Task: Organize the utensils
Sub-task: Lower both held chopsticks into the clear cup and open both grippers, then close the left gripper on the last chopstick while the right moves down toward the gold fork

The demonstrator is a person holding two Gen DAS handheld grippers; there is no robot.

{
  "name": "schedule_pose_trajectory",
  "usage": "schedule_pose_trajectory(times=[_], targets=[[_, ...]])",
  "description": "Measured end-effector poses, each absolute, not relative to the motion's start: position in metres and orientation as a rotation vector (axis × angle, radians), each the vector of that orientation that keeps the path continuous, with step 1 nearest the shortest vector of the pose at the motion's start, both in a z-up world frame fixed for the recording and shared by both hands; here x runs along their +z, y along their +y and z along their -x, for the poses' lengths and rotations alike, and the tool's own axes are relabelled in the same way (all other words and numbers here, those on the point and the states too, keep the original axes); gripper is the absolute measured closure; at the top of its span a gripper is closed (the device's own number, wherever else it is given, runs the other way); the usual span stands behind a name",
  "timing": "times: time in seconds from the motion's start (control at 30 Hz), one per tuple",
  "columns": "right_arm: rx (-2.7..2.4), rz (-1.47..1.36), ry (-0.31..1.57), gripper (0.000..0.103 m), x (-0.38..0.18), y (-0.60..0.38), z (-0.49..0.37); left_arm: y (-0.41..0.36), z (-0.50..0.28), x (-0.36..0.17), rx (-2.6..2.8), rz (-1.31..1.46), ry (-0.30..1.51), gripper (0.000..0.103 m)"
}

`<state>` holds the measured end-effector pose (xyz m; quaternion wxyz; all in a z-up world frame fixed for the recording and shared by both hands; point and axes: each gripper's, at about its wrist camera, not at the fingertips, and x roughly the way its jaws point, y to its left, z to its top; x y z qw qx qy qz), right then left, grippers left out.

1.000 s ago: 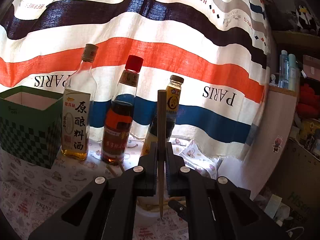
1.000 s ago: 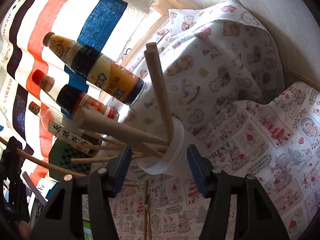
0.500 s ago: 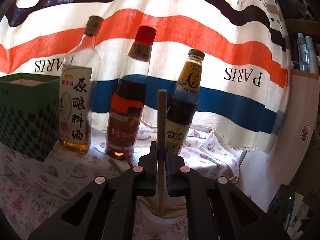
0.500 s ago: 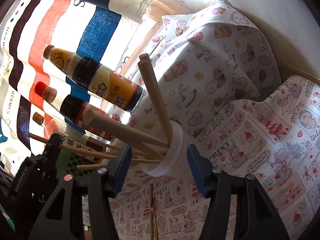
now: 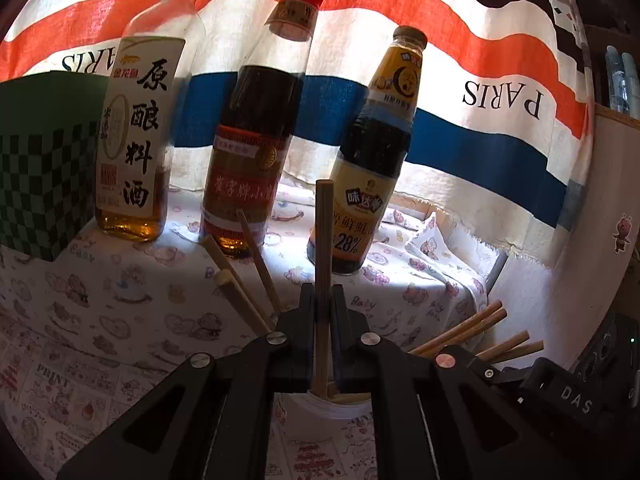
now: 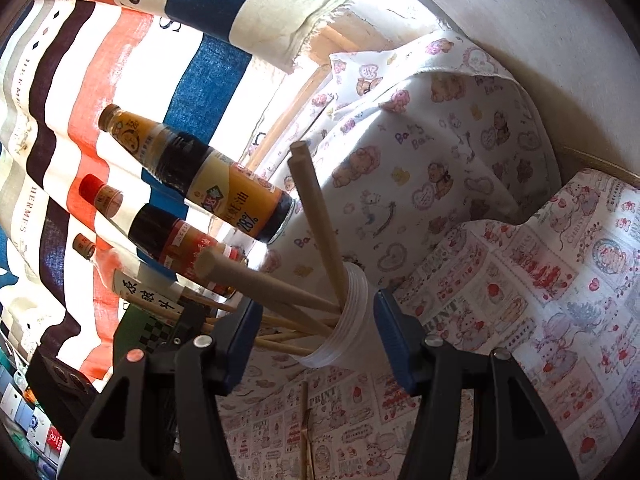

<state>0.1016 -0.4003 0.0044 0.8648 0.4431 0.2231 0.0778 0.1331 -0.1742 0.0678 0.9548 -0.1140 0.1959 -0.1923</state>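
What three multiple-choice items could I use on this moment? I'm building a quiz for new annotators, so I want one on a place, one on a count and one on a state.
1. Where does the lower end of the chopstick in the left gripper sit?
A. inside the plastic cup
B. flat on the tablecloth
C. inside the green box

2. How many bottles stand before the striped curtain?
A. two
B. three
C. five

3. What is the state of the right gripper?
A. shut on a chopstick
B. open, fingers either side of the cup
C. shut on a bottle

Answers: 1 A, the stick runs down between the fingers into the cup mouth. 2 B, a cooking wine bottle, a red-capped bottle and an oyster sauce bottle are all that show. 3 B, a gap shows between each blue pad and the cup wall.
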Motion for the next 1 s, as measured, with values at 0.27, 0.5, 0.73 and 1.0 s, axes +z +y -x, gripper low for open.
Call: schedule_pose_trajectory(times=[0.27, 0.5, 0.73, 1.0], targets=[[0.17, -0.892, 0.473, 0.047, 0.007, -0.394, -0.099, -0.17, -0.126, 0.063, -0.441, 0.225, 0.383, 0.09], [0.204, -0.855, 0.437, 0.046, 0.019, -0.385, -0.089, -0.149, -0.082, 0.075, -0.399, 0.086, 0.319, 0.075], [0.164, -0.749, 0.483, 0.046, 0.028, -0.362, -0.079, -0.103, -0.036, 0.077, -0.345, 0.069, 0.299, 0.067], [0.181, -0.516, 0.575, 0.046, 0.039, -0.317, -0.062, -0.075, -0.018, 0.06, -0.308, 0.023, 0.374, 0.067]])
